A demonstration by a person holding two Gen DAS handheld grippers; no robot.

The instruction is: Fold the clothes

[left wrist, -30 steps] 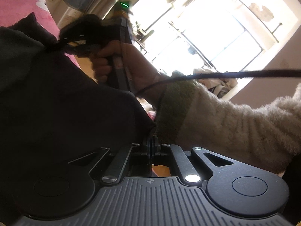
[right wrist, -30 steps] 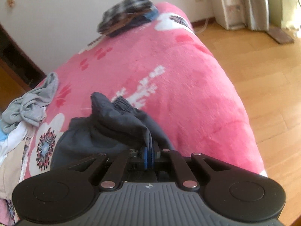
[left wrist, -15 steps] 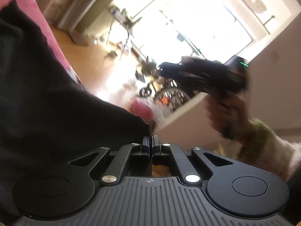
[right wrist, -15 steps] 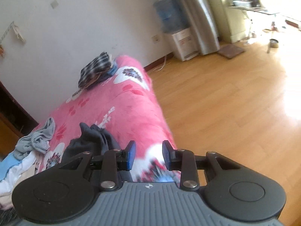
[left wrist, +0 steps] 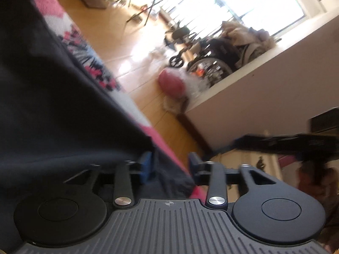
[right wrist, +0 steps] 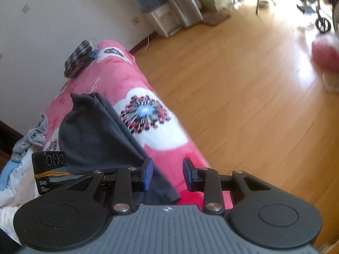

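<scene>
The dark garment (right wrist: 97,135) lies on the pink floral blanket (right wrist: 169,131), one edge running toward 5 o'clock in the right wrist view.

The left gripper (left wrist: 169,165) has just been opening; its jaws stand spread, with a cloth corner loose between them and no pad pressing.

The right gripper (right wrist: 168,173) is likewise spread, with the hem lying under the gap and unheld.

Recommended procedure: let the cloth settle flat, smooth the fold, then re-grip at a clean corner, not at bunched fabric.

Legible marking: "DAS" on the black housing (right wrist: 47,169) at 9 o'clock. The smaller print is unreadable.
</scene>
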